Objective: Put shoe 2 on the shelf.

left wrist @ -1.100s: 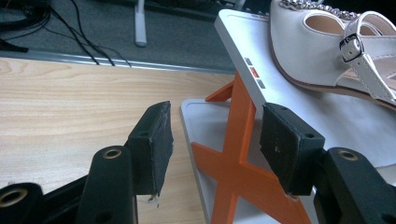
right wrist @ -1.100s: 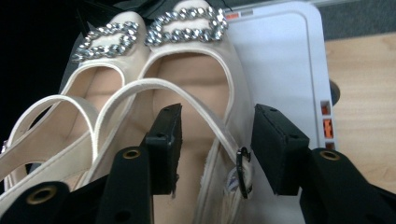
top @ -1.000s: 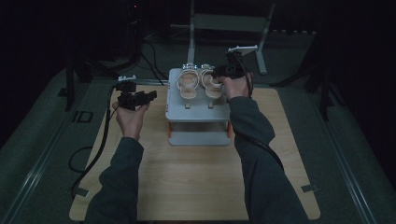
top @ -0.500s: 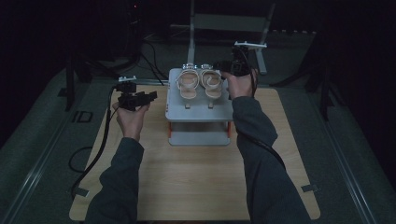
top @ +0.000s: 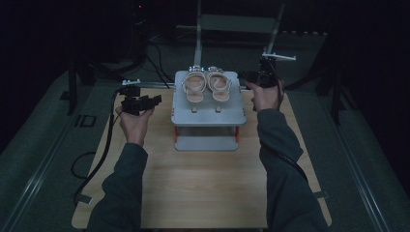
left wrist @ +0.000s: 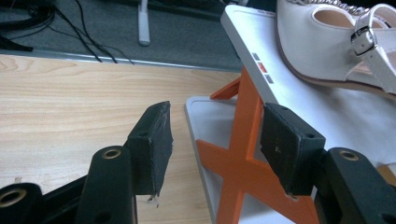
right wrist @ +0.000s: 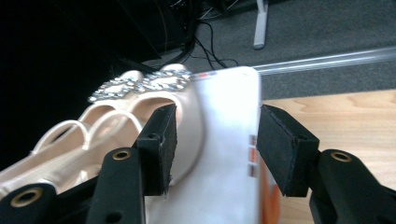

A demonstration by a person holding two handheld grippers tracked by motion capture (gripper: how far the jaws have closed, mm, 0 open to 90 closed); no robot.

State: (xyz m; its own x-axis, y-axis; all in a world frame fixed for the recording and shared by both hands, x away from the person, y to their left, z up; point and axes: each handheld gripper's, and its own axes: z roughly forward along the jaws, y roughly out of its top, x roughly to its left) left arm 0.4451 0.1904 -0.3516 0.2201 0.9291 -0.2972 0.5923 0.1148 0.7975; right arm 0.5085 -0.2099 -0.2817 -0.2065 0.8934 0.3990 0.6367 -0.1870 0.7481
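I've pulled my right gripper back off the sandals: a second ago it sat over the right sandal on the top shelf, and now it hangs just past the right edge of the grey shoe rack, over the wooden table. Its jaws have just been opening a little and now stand wide with nothing between the pads; in the right gripper view the rack's white edge only lies behind the gap, with the sandals' jewelled straps farther up and to the left. So I read the right shoe as set down and released. Both sandals, the left one beside it, rest side by side on the rack's top shelf, toes pointing away from me, and they look level and settled.

My left gripper hasn't budged. It waits left of the rack, jaws spread and empty, looking at the orange cross brace under the shelf, with the left sandal's buckle strap up top.

My judgement: the placing is done, and what remains is to clear both hands away without nudging the rack
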